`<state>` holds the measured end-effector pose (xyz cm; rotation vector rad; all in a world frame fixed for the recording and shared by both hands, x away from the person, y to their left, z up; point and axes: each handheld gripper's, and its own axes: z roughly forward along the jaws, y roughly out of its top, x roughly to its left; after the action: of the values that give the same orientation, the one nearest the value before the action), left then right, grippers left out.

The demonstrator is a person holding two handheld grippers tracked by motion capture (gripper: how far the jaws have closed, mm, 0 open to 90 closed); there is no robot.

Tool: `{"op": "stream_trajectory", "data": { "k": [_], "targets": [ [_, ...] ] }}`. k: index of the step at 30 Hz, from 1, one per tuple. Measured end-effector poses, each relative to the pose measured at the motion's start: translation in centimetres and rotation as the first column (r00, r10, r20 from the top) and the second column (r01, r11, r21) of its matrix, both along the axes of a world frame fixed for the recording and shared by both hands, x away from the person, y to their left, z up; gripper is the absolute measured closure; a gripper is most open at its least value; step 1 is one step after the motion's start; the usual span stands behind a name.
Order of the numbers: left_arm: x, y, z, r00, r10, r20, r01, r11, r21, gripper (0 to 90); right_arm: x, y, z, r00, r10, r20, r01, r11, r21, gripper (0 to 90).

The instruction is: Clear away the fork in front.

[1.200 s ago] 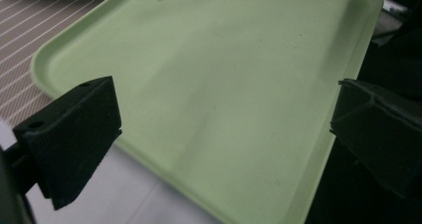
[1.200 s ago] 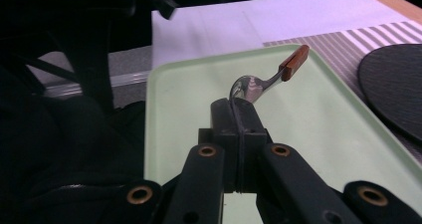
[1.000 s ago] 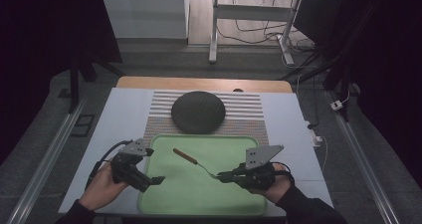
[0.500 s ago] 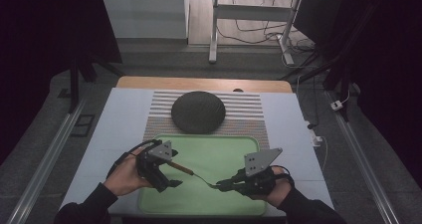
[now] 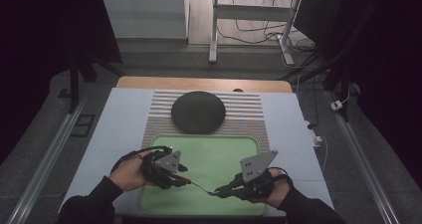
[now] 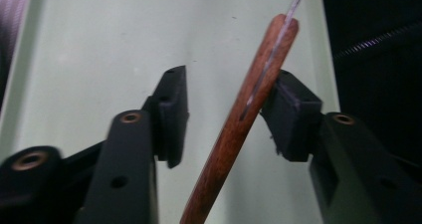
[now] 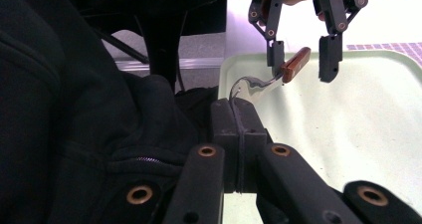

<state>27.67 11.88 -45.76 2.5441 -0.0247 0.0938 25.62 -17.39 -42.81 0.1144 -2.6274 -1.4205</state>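
Observation:
A utensil with a brown wooden handle (image 6: 249, 104) and a bent metal front (image 7: 256, 84) lies low over the green tray (image 5: 214, 157). My right gripper (image 7: 238, 109) is shut on the metal end, near the tray's front edge (image 5: 219, 191). My left gripper (image 6: 234, 114) straddles the wooden handle (image 5: 183, 180) from the left. Its jaws have just been closing around the handle. The right-hand pad (image 6: 291, 112) touches the wood, while the other pad stands clear of it with a gap. In the right gripper view the left gripper (image 7: 302, 67) hangs over the handle (image 7: 294, 64).
A dark round plate (image 5: 198, 112) rests on a striped mat (image 5: 249, 114) behind the tray. Pale blue table covering (image 5: 119, 124) lies on both sides. A dark sleeve (image 7: 74, 109) is at the left of the right gripper view.
My left hand has moved right from the tray's left edge to the wooden handle, and its jaws have narrowed around it. The handle end has swung toward the front edge.

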Motion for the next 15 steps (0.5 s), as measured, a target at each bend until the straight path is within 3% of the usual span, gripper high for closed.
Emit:
{"op": "stream_trajectory", "data": {
  "k": [4, 10, 15],
  "targets": [
    [-0.14, -0.20, -0.07, 0.9979, -0.065, -0.004, 0.065, 0.9977, 0.015, 71.4, -0.02, 0.05, -0.08, 0.9999, 0.014, -0.001, -0.014, 0.9999, -0.005, 90.0],
    [-0.39, -0.26, -0.23, 0.9862, -0.164, 0.026, 0.163, 0.9859, 0.038, 76.0, 0.05, 0.11, -0.21, 0.9994, 0.030, -0.018, -0.031, 0.9995, -0.012, 90.0],
    [-0.56, -0.30, -0.33, 0.9780, -0.205, 0.036, 0.203, 0.9776, 0.053, 78.5, 0.15, 0.20, -0.47, 0.9985, 0.043, -0.034, -0.043, 0.9988, -0.022, 89.1]
  ]
}}
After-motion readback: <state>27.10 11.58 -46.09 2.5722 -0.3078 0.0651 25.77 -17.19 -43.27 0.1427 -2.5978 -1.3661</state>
